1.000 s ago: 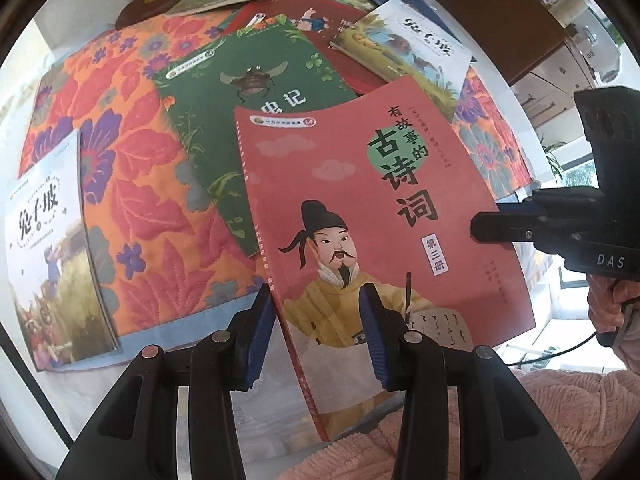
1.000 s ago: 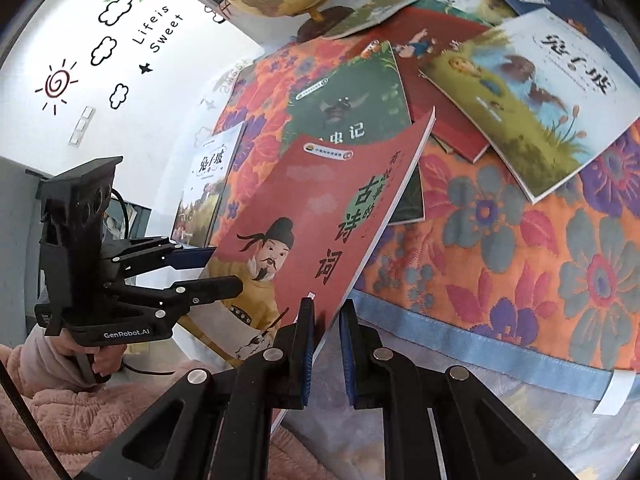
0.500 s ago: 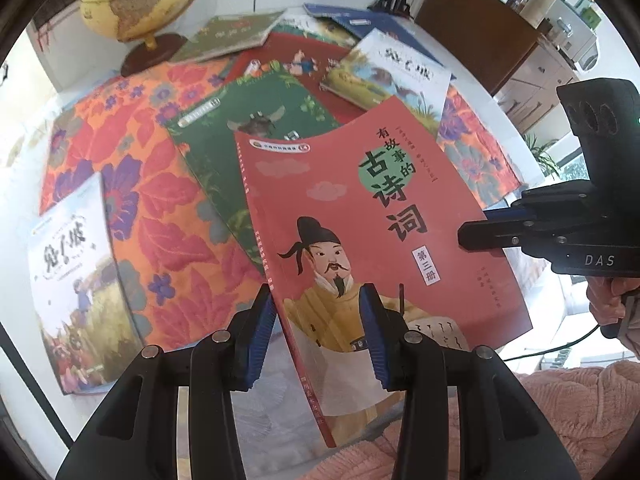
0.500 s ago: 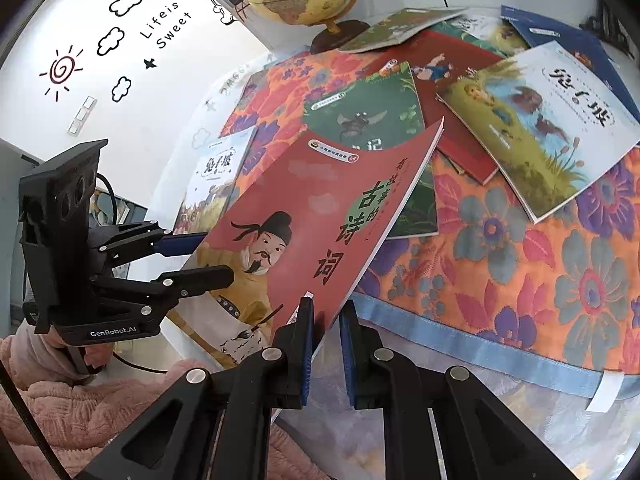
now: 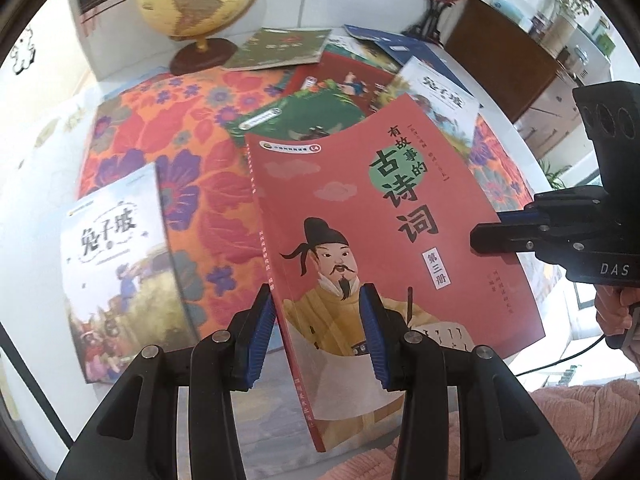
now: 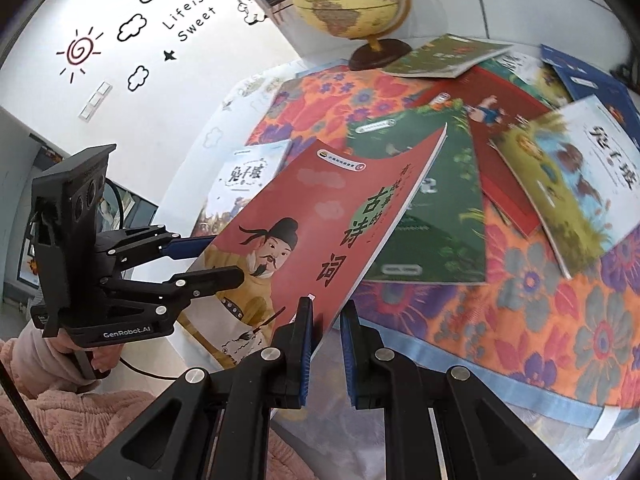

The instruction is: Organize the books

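Observation:
A red book [image 5: 360, 220] with a robed man on its cover hangs tilted above the table's near edge. My right gripper [image 6: 327, 308] is shut on its lower edge near the corner; in the left wrist view the right gripper [image 5: 492, 226] reaches in from the right. My left gripper [image 5: 316, 300] straddles the spine side. One finger lies over the cover, the other sits beside the spine, and the jaws stand wider than the book is thick. From the right wrist, the left gripper [image 6: 222, 258] has one finger under the red book [image 6: 320, 216] and one above.
Several books lie on a floral cloth [image 5: 160, 120]: a white one [image 5: 116, 260] at the near left, a green one [image 6: 440, 220] just behind the red book, others overlapping at the back right. A globe [image 5: 196, 4] stands at the back. A pink sleeve [image 6: 60, 420] is below.
Both grippers have risen with the red book and tipped upward, so the globe and back wall now show. The book keeps its place between both pairs of jaws.

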### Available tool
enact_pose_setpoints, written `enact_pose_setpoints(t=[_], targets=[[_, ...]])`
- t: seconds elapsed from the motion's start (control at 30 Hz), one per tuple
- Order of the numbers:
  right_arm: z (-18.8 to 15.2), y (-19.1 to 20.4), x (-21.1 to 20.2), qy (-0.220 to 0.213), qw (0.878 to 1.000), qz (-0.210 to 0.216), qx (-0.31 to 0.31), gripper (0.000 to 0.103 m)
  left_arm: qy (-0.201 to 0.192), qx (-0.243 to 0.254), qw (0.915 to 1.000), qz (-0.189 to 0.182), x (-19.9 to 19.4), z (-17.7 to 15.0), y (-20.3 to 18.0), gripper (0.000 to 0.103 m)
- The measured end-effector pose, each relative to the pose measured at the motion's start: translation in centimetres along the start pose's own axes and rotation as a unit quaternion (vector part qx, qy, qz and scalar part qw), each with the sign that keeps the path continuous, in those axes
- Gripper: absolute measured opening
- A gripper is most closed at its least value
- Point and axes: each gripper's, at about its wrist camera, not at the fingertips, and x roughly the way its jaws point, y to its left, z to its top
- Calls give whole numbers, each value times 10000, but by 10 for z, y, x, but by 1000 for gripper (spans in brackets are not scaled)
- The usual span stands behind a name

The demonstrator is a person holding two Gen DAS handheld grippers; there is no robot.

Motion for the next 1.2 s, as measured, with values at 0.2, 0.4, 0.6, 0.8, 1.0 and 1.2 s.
enact_pose_setpoints(t=[0.2,0.4,0.6,0.8,1.0,1.2], targets=[[15,22,15,-9,9999,25,-110,13,-118,-166,9998,63,-9,-4,29,38],[33,43,32,-78,9998,45,-163,13,-212,-343,9991,148,-15,-6,58,38],[54,63,50,-126,9995,79,-281,13,-283,-520,9980,218,-22,-7,89,38],[78,81,80,-71,9991,194,-372,13,-325,-826,9951,428,-24,-11,125,38],[92,99,111,85,9983,348,-463,13,-328,-1136,9916,524,-26,-19,161,38],[102,109,147,296,9973,480,-467,13,-234,-1345,9883,685,-20,-31,188,38]])
